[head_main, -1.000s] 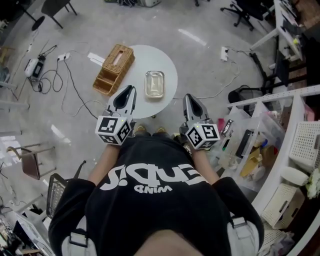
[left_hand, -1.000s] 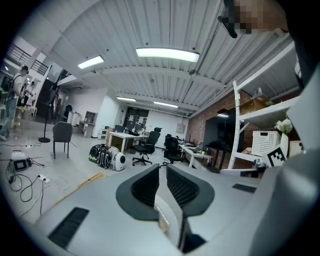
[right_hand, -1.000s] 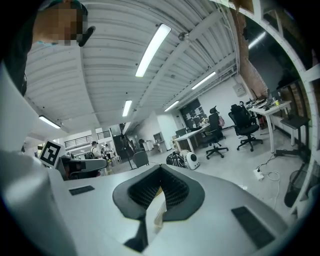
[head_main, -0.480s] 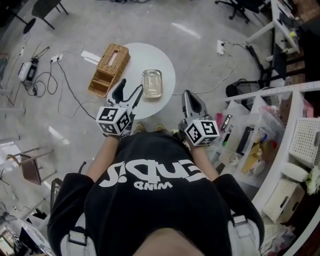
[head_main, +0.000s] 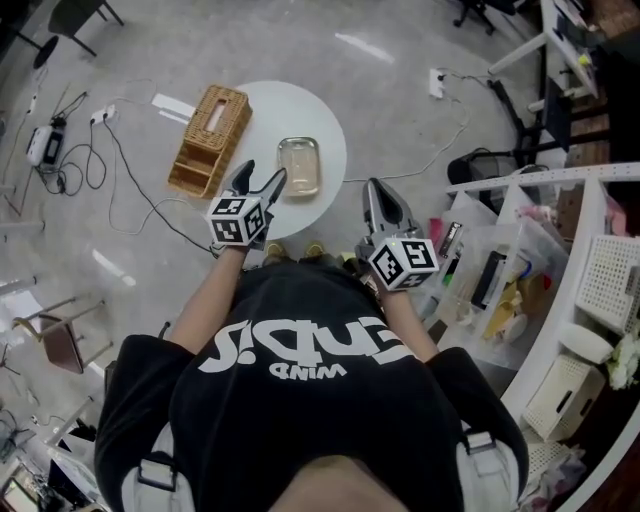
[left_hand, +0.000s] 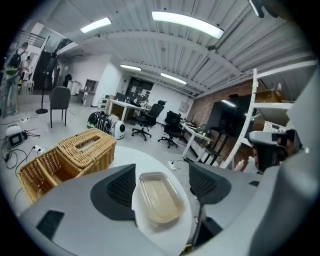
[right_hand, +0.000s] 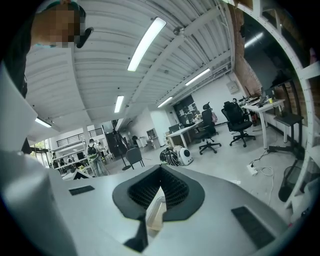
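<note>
Left gripper (left_hand: 164, 176) spread – own view frames tray (left_hand: 157, 197); head view: beside.

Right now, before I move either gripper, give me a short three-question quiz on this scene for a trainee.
1. True or false: the jaws of the right gripper stand wide apart.
2. Multiple choice: in the left gripper view, what shows in the gap between the open jaws of the left gripper?
A. a coiled cable
B. a shallow rectangular container
C. an office chair
3. Fill in the blank: in the head view, the wicker basket at the edge of the round white table lies to the ____ of the container.

Key: 1 false, the jaws are together. 2 B. 3 left.
</note>
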